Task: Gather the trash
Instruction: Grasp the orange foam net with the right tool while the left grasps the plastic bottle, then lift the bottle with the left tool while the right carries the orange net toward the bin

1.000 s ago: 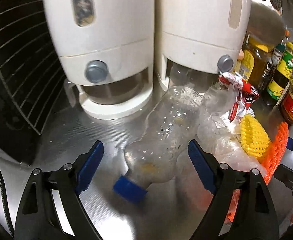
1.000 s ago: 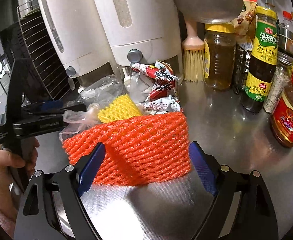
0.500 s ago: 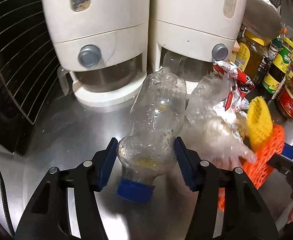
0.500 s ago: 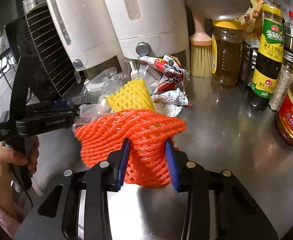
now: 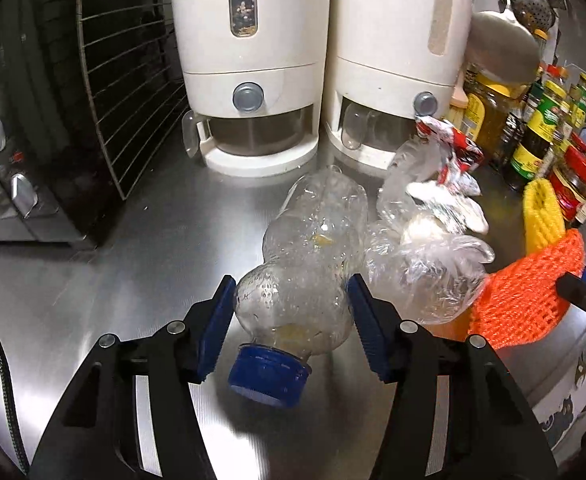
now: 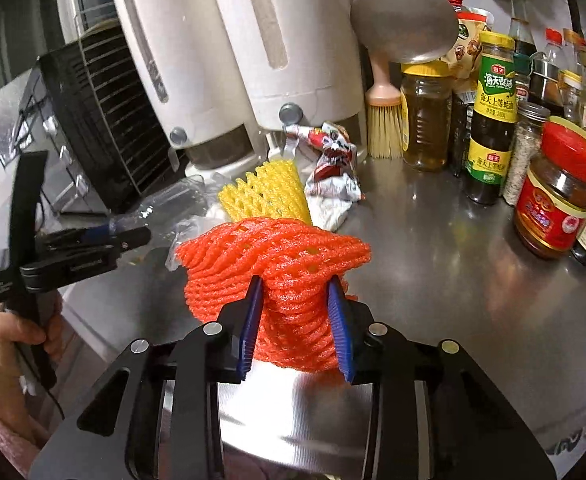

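Note:
My left gripper (image 5: 289,328) is shut on a crumpled clear plastic bottle (image 5: 309,264) with a blue cap (image 5: 269,376), gripping near the neck above the steel counter. A clear plastic bag (image 5: 421,272) lies against the bottle's right side. My right gripper (image 6: 295,324) is shut on an orange foam net (image 6: 277,264), squeezed between the blue pads and lifted off the counter; the net also shows in the left wrist view (image 5: 529,300). A yellow foam net (image 6: 265,192) and a red-white snack wrapper (image 6: 333,168) lie behind it.
Two white dispensers (image 5: 253,64) stand at the back, a black appliance with a wire rack (image 5: 53,100) at the left. Sauce bottles and jars (image 6: 493,112) line the right, with a brush (image 6: 385,120) and a hanging ladle (image 6: 405,20).
Both grippers closed: the left on the bottle, the right on the orange net. Both have since pulled back and up, carrying their items toward the counter's front.

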### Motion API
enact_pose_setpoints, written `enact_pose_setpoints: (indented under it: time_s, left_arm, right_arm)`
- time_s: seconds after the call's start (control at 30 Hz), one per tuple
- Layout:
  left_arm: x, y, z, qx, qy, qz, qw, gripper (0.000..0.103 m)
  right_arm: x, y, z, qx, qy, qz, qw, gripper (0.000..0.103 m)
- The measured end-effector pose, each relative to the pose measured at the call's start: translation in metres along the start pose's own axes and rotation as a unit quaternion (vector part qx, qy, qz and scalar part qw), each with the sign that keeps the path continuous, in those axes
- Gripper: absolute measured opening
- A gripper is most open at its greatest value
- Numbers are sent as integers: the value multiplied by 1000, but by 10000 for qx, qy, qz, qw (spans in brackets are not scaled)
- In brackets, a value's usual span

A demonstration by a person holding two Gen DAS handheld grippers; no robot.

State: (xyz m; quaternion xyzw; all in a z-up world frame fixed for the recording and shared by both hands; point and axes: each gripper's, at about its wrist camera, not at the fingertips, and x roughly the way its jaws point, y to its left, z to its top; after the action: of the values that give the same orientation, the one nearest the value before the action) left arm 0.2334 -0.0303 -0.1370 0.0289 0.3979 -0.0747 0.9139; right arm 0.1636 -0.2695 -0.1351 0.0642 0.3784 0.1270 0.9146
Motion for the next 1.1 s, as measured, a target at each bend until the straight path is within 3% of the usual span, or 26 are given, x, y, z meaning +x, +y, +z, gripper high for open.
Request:
enact_pose_setpoints:
  time_s: [0.2, 0.4, 0.5, 0.53, 0.73, 1.1]
  left_arm:
    - [-25, -4, -23, -6, -5, -31, 10000, 55]
    - [-41, -9, -44, 1, 9, -22, 10000, 55]
    - [-47, -9, -53, -12, 5, 29, 10000, 55]
    - [-50, -8, -56, -24, -3, 50, 10000, 55]
    - [-61, 0, -70, -127, 0, 68, 9999, 55]
    - [-92, 0, -89, -232, -172, 45, 9996, 55]
  right_arm:
    - [-6, 3, -16, 8, 150, -19, 9999, 41]
    - [-15, 2, -33, 32, 192, -95, 9998, 51]
    - [-15, 2, -39, 20, 246, -106, 9996, 49]
    - [-15, 2, -41, -3, 275, -113, 9996, 41]
    - [-16, 6, -48, -33, 318, -111, 9994, 30]
    - [-48, 6, -46, 41, 29, -119, 9999, 32]
